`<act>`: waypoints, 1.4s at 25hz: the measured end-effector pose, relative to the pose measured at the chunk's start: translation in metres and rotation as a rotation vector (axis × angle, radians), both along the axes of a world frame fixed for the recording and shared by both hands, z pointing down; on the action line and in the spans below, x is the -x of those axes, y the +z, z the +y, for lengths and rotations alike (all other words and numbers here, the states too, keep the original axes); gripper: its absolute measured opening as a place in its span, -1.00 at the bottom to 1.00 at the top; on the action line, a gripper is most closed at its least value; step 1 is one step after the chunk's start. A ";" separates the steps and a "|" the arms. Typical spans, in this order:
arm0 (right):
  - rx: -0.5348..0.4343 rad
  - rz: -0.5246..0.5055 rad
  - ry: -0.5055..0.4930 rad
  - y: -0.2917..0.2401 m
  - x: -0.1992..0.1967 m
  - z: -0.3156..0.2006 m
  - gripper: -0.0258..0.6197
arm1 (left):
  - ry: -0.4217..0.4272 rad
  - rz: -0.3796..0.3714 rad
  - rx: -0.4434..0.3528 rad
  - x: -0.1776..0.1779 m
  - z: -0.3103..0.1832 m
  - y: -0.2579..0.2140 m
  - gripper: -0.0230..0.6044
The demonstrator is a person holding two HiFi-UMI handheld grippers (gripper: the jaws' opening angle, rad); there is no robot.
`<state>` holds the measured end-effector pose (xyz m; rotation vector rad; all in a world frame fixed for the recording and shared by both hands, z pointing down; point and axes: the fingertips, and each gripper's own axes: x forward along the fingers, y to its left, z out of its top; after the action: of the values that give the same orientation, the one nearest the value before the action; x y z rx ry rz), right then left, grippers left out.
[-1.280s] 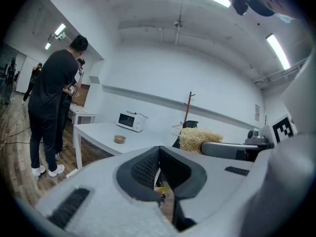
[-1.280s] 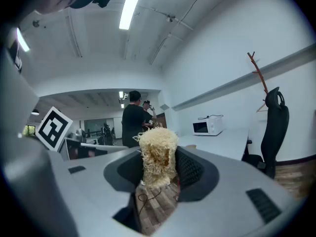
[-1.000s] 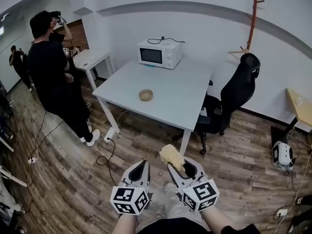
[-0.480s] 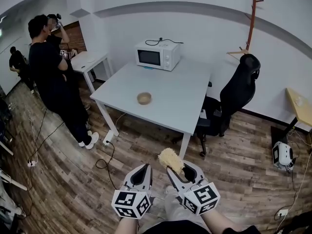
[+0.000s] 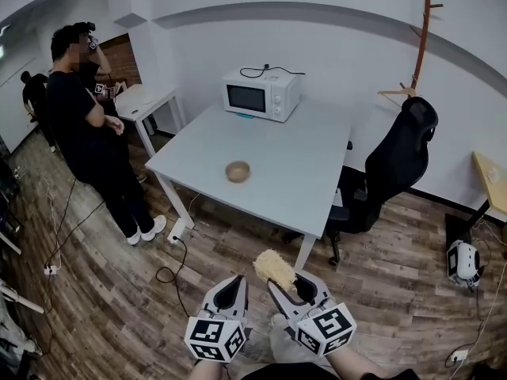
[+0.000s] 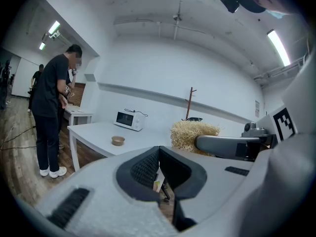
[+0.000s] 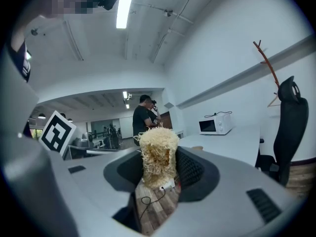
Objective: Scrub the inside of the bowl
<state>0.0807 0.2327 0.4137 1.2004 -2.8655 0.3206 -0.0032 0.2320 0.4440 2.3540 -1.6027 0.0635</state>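
Standing well back from the bench point(image 5: 309, 165), the person holds both grippers low over the wooden floor; the right gripper point(image 5: 287, 280) has its jaws clamped on a straw-coloured fibre scrubber point(image 5: 275, 267), loose end forward, likely so it can go straight into the bowl point(image 5: 238, 171); the left gripper point(image 5: 234, 283) has its jaws closed on nothing, probably free to steady that bowl. It sits toward the bench's near-left part, well apart from the far microwave point(image 5: 261, 95); scrubbing has not begun.
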 end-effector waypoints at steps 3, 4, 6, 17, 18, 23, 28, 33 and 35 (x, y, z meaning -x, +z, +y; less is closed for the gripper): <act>0.004 0.009 -0.004 0.003 0.003 -0.026 -0.36 | -0.008 -0.001 0.012 0.003 -0.026 0.005 -0.86; 0.009 0.007 -0.005 0.004 0.004 -0.035 -0.36 | -0.009 -0.001 0.016 0.003 -0.035 0.006 -0.86; 0.016 0.004 -0.013 0.005 0.007 -0.052 -0.36 | -0.012 0.004 0.021 0.004 -0.052 0.006 -0.86; 0.009 -0.001 -0.108 -0.007 0.014 -0.147 -0.36 | -0.095 0.020 0.022 0.012 -0.140 -0.002 -0.86; 0.008 0.000 -0.118 -0.007 0.015 -0.155 -0.36 | -0.104 0.020 0.023 0.013 -0.147 -0.002 -0.86; 0.004 0.009 -0.165 -0.007 0.020 -0.185 -0.36 | -0.155 0.033 0.024 0.020 -0.176 0.001 -0.86; 0.001 0.031 -0.208 -0.002 0.026 -0.205 -0.36 | -0.200 0.057 0.024 0.024 -0.192 0.008 -0.86; 0.021 0.035 -0.226 0.003 0.028 -0.214 -0.36 | -0.234 0.051 0.036 0.030 -0.198 0.010 -0.86; 0.029 0.029 -0.224 0.003 0.029 -0.218 -0.36 | -0.250 0.050 0.044 0.037 -0.200 0.011 -0.86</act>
<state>0.0522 0.0143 0.4167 0.8603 -2.9207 0.3338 -0.0400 0.0325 0.4552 2.0875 -1.8368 -0.0124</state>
